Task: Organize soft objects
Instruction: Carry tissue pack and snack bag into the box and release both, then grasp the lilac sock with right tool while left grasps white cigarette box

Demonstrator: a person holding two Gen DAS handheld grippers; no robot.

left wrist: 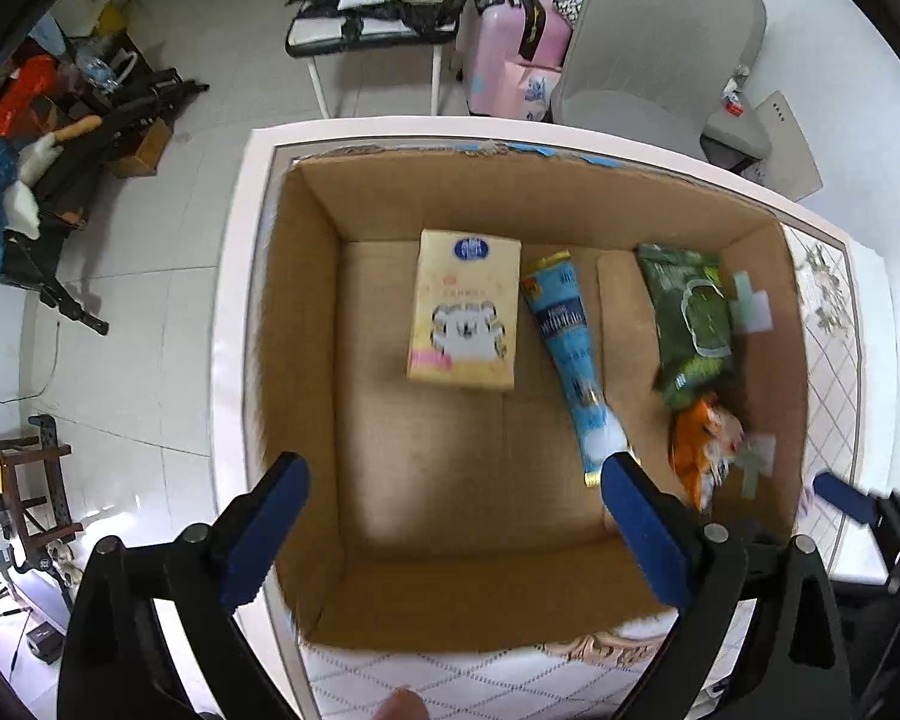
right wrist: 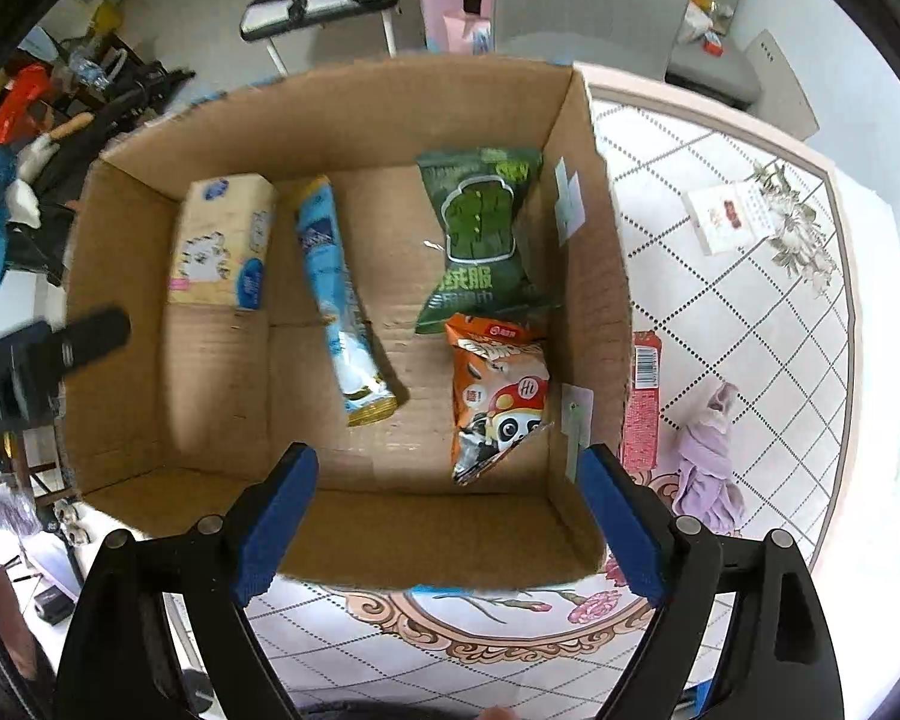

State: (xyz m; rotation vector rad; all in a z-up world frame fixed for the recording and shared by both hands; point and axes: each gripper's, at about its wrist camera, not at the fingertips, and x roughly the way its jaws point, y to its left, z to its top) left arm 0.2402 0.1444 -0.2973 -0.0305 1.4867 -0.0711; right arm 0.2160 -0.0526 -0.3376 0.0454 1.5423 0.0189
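Cardboard box (right wrist: 342,120) sits on the bench (right wrist: 720,312), four soft packs lined along its floor: tissue pack (right wrist: 222,240) at ten o'clock, blue tube (right wrist: 336,288) beside it, green wipes (right wrist: 480,234) and orange snack (right wrist: 498,396) by the three o'clock wall. Left tongs (left wrist: 456,534) and right tongs (right wrist: 450,522) both hover wide and empty. Purple cloth (right wrist: 708,462), red pack (right wrist: 642,402) and white pack (right wrist: 720,216) wait outside, probably next.

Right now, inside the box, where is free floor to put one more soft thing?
The cardboard box has bare floor along its near wall, below the yellow tissue pack and the blue tube. Another open strip lies between the tube and the green pouch. The right side is crowded: the orange snack bag touches the green pouch.
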